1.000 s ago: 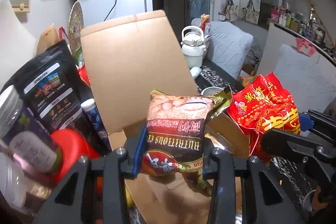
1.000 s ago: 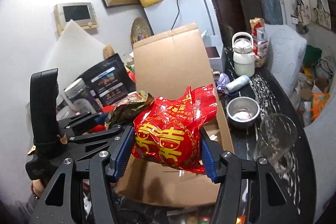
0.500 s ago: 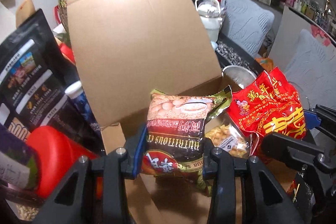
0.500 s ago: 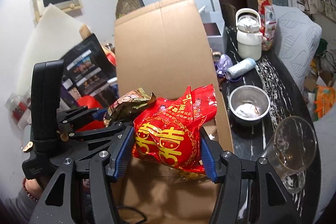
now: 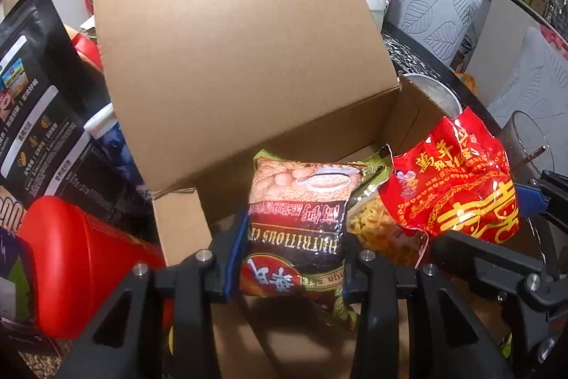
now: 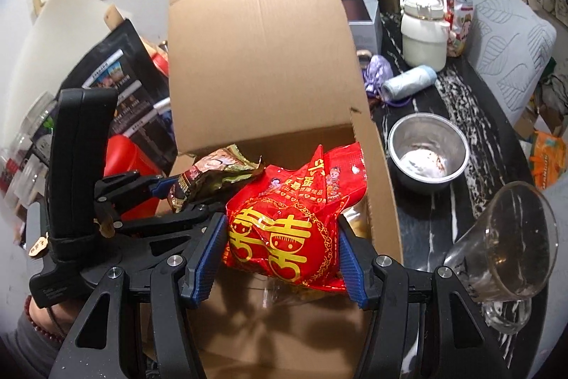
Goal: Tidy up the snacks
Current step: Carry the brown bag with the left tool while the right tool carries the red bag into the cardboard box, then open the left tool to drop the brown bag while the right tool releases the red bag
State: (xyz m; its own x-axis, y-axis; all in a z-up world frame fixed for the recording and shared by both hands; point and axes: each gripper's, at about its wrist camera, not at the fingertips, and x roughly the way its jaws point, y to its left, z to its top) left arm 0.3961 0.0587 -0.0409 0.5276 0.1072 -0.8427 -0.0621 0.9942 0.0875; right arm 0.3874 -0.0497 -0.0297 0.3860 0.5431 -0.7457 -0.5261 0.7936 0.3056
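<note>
My left gripper (image 5: 291, 258) is shut on a brown and green cereal packet (image 5: 298, 222), held over the open cardboard box (image 5: 227, 34). Beside it on the right, my right gripper (image 6: 280, 254) is shut on a red snack bag with gold characters (image 6: 287, 222), also above the box opening. The red bag (image 5: 454, 187) shows at the right of the left wrist view, and the cereal packet (image 6: 213, 176) and left gripper (image 6: 170, 198) at the left of the right wrist view. A yellow snack pack (image 5: 380, 229) lies inside the box under both bags.
Left of the box stand a red container (image 5: 78, 258) and a black pouch (image 5: 39, 116). On the dark marble counter to the right are a metal bowl (image 6: 426, 151), a glass mug (image 6: 507, 254), a white kettle (image 6: 422, 23) and a blue roll (image 6: 408, 84).
Both grippers have come down and forward towards the box with their bags still gripped. The box opening now fills more of both views and the yellow pack inside has come into sight.
</note>
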